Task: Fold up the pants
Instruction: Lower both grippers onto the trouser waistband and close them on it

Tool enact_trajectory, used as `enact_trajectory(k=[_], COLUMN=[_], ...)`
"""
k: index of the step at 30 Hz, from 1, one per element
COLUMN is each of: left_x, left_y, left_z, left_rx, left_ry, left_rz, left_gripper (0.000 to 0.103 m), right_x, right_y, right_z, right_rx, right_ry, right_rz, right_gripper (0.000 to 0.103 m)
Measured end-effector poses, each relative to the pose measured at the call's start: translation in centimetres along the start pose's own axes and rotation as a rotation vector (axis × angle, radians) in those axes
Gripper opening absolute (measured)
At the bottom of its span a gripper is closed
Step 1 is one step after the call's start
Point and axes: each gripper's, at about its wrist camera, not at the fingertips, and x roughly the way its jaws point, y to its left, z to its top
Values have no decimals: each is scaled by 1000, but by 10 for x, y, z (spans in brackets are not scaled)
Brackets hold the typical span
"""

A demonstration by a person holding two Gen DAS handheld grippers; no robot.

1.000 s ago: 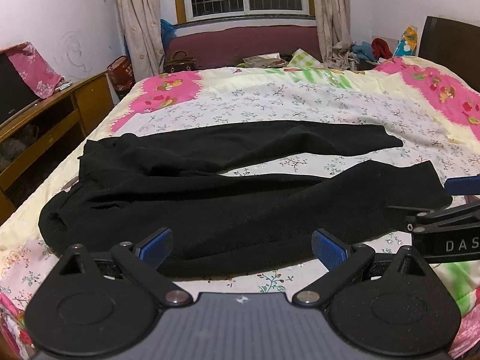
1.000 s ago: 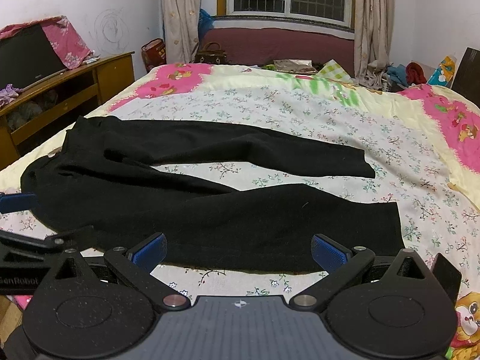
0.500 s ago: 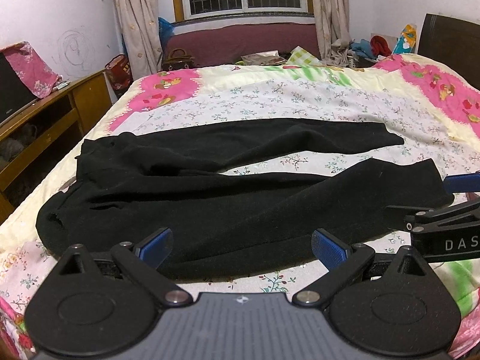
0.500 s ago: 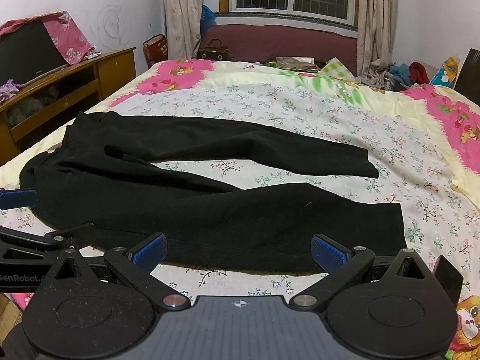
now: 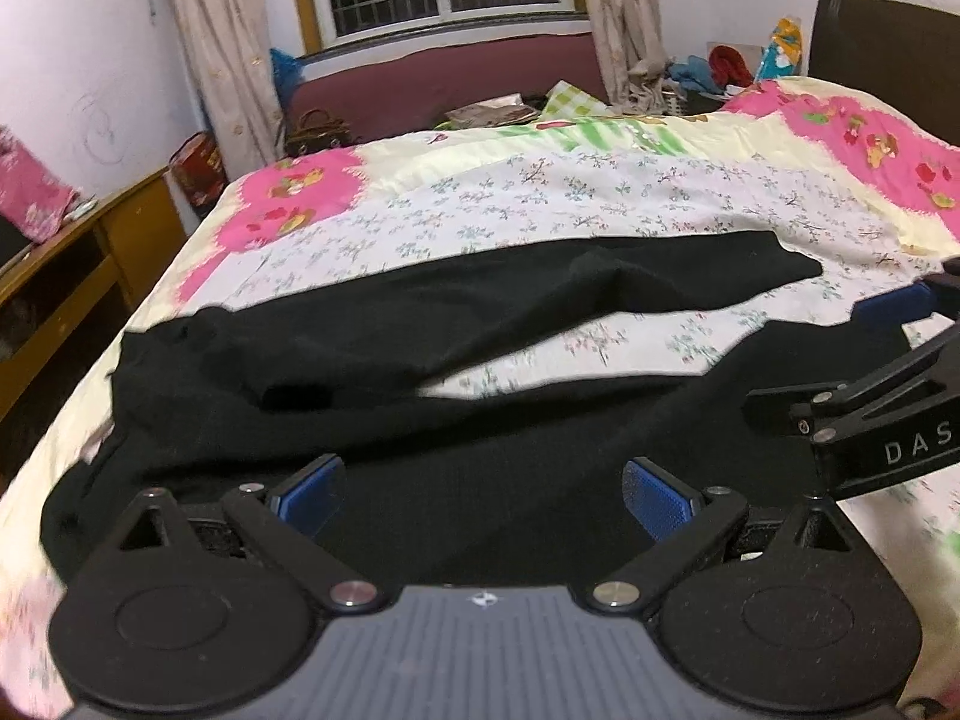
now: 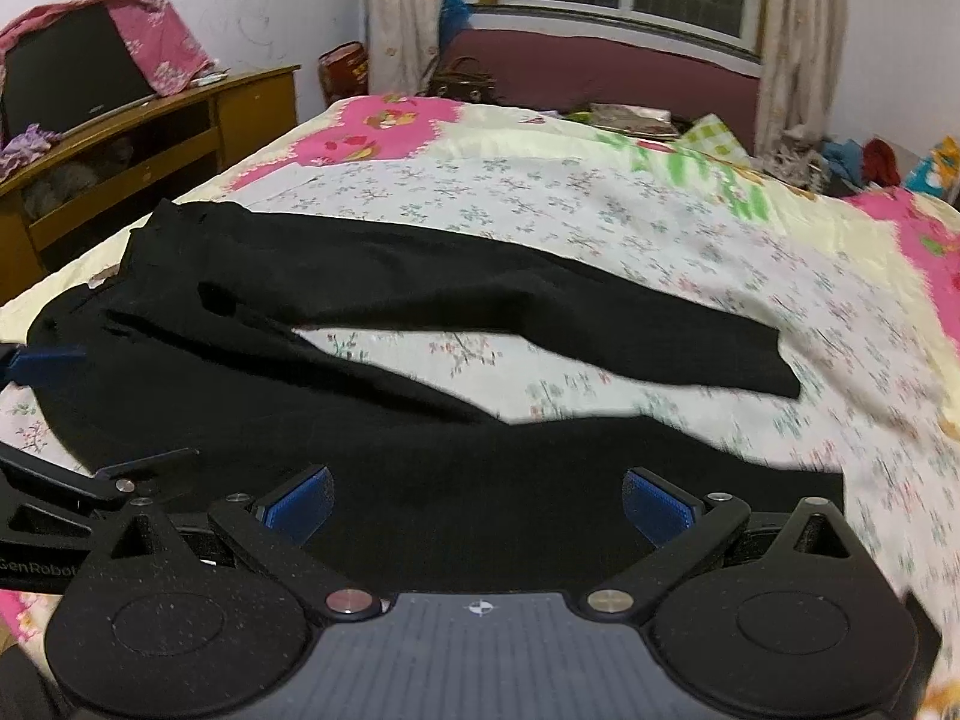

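Note:
Black pants point(image 5: 420, 420) point(image 6: 420, 372) lie spread on the flowered bedsheet point(image 5: 540, 204), waist to the left, both legs running right and splayed apart. My left gripper point(image 5: 480, 495) hovers open over the near leg's front edge, close to the waist end. My right gripper point(image 6: 477, 501) hangs open over the same leg nearer its cuff. Each gripper shows at the edge of the other's view: the right gripper point(image 5: 864, 372) and the left gripper point(image 6: 66, 420). Nothing sits between either pair of blue pads.
A wooden cabinet point(image 6: 150, 138) with a cloth-covered screen point(image 6: 78, 72) stands along the bed's left side. Bags, clothes and a maroon bench point(image 5: 456, 84) crowd the far end under the window. A dark headboard point(image 5: 888, 48) rises at the right.
Both grippers have moved forward and lower over the near pant leg, which now fills the space between their fingers. The pants have not shifted.

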Motion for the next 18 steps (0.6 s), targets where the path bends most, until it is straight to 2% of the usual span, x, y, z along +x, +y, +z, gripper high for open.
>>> enact_trajectory(k=[4,12,18], left_x=[36,111,156], left_y=[9,19,37], left_z=[19,75,108], left_rx=[35,114,206], left_ry=[3,-8,-12], left_rz=[-20,-92,-66], left_gripper=[103,103,103], right_x=[31,104,164], right_y=[-16,-51,-69], right_z=[22,78,125], right_rx=[-45,-169,-310], right_ry=[16,69,100], right_rz=[41,69,81], right_gripper=[91,82,73])
